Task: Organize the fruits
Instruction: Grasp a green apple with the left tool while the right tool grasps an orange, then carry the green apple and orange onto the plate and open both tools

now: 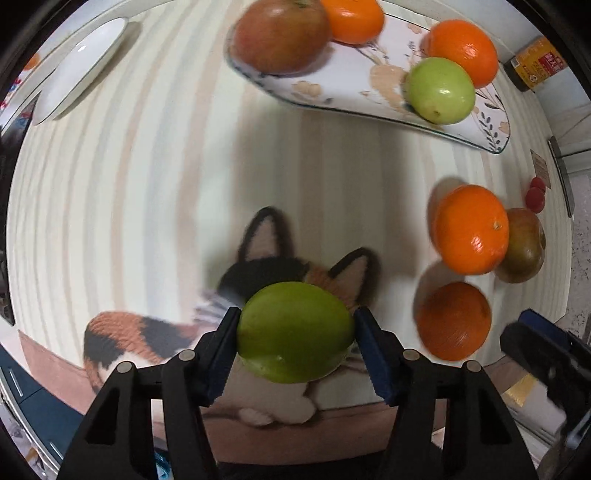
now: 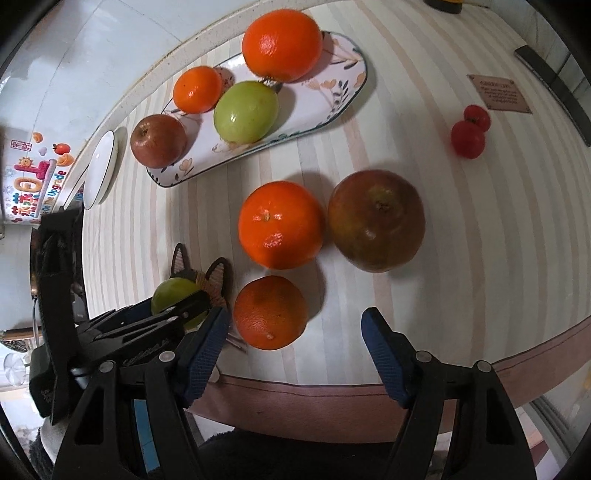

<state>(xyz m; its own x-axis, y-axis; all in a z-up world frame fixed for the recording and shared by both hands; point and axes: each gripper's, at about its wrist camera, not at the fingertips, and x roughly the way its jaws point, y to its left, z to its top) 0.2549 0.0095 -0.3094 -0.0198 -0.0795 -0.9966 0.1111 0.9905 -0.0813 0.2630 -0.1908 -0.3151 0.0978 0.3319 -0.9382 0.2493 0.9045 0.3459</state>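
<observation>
Pale striped cloth covers the table (image 1: 147, 192), and the left wrist view looks almost straight down onto it. At the bottom of that view the left gripper (image 1: 295, 328) has its blue pads pressed against both sides of a green apple (image 1: 295, 332), which sits over a calico cat-shaped mat (image 1: 266, 258) near the table's front edge. Up top lies an oblong floral plate (image 1: 354, 85) carrying a red apple (image 1: 280, 35), two oranges and a second green apple (image 1: 441, 90). An empty white dish (image 1: 81, 66) sits well off to the left. On the right, loose on the cloth, a bright orange (image 1: 471, 229) touches a brownish-red apple (image 1: 526, 245), with a duller orange (image 1: 454, 321) just below them — two small red tomatoes (image 1: 535, 195) lie further back.

From the right wrist view, the right gripper (image 2: 295, 343) stands with its pads apart and nothing pressed between them; the dull orange (image 2: 271, 312) lies just ahead, closer to the left pad. Behind it the bright orange (image 2: 280, 225) and the brownish-red apple (image 2: 376, 221) sit side by side. At lower left the left gripper (image 2: 184, 308) is seen clamped on the green apple (image 2: 173, 295) over the cat mat (image 2: 218, 277). The floral plate (image 2: 332, 99) with its four fruits runs across the upper part — the tomatoes (image 2: 469, 133) rest at the right.
</observation>
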